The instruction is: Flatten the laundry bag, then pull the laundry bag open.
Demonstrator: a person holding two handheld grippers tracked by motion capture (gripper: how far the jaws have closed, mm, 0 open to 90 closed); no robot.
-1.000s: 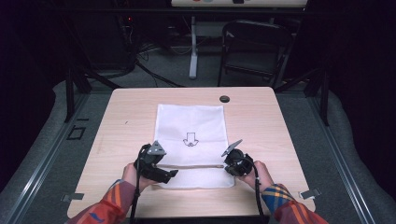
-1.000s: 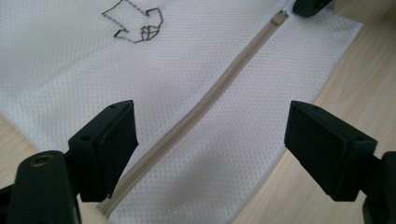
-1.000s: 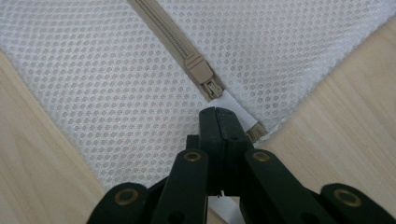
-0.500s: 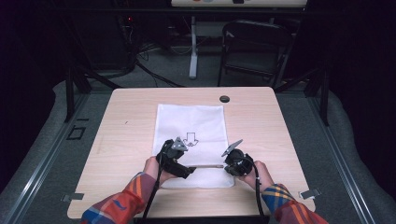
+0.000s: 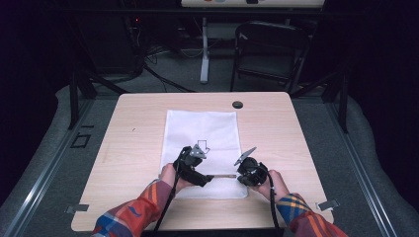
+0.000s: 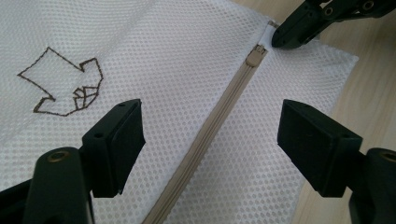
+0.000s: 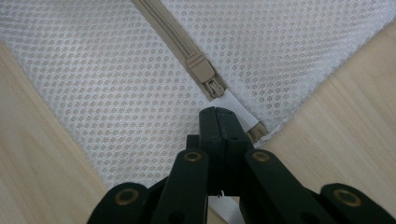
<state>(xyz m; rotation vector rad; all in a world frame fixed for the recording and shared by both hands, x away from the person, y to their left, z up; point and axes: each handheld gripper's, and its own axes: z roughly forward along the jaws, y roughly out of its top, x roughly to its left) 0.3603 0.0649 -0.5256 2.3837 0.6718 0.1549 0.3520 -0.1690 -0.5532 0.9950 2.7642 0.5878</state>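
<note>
dark floor and cables ring your wooden table (image 5: pixel 128 143); a white mesh laundry bag (image 5: pixel 202 131) lies at its middle, zipper (image 6: pixel 219 121) along the near edge. your right gripper (image 7: pixel 224 122) is pressed together, pinching the bag's end tab just past the zipper pull (image 7: pixel 201 71). your left gripper (image 6: pixel 210 140), spread astride the zipper, has just been closing. it could bite mesh instead of the pull and snag. bare table lies either side.

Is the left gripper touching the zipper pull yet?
Apart. The left gripper view shows the left gripper open, with the zipper pull well beyond it.
</note>
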